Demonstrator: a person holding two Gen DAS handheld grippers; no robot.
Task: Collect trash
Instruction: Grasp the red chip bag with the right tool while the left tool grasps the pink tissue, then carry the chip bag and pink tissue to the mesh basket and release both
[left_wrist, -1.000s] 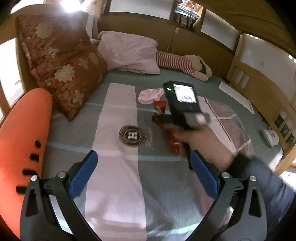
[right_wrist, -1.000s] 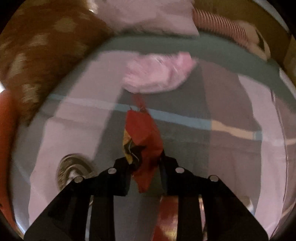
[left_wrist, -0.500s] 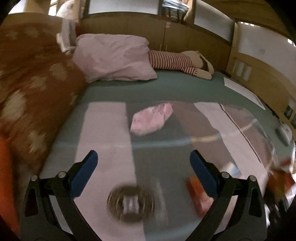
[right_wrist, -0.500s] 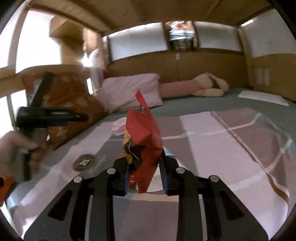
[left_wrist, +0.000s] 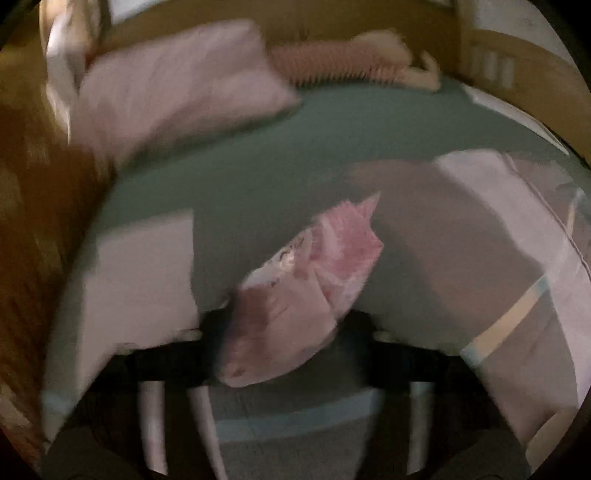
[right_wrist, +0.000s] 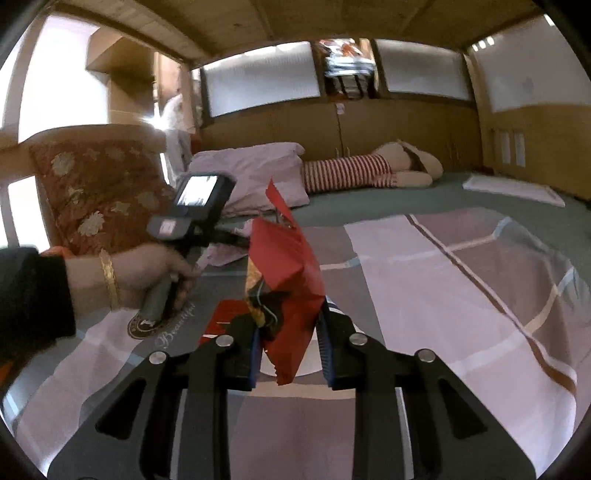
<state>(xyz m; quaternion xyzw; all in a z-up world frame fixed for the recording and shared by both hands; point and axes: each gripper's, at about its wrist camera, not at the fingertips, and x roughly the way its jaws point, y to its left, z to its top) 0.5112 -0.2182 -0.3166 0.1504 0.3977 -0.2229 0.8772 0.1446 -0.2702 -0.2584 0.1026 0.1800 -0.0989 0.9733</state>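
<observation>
In the blurred left wrist view, my left gripper (left_wrist: 284, 325) is closed around a crumpled pink wrapper (left_wrist: 310, 280) on the striped bedspread (left_wrist: 461, 258). In the right wrist view, my right gripper (right_wrist: 290, 347) is shut on a red snack wrapper (right_wrist: 284, 273) and holds it upright above the bed. The left gripper's body (right_wrist: 192, 218), held in a hand, reaches toward the pink wrapper (right_wrist: 225, 254) at the left. Another red wrapper (right_wrist: 218, 325) lies on the bedspread below it.
A round medallion print (right_wrist: 144, 325) marks the bedspread. A brown patterned cushion (right_wrist: 96, 195), a pink pillow (right_wrist: 255, 173) and a striped doll (right_wrist: 369, 170) lie at the bed's far side. White paper (right_wrist: 513, 188) lies far right. Wooden walls surround the bed.
My left gripper moved forward over the bed and closed on the pink wrapper. My right gripper lifted the red wrapper off the bed and pulled back.
</observation>
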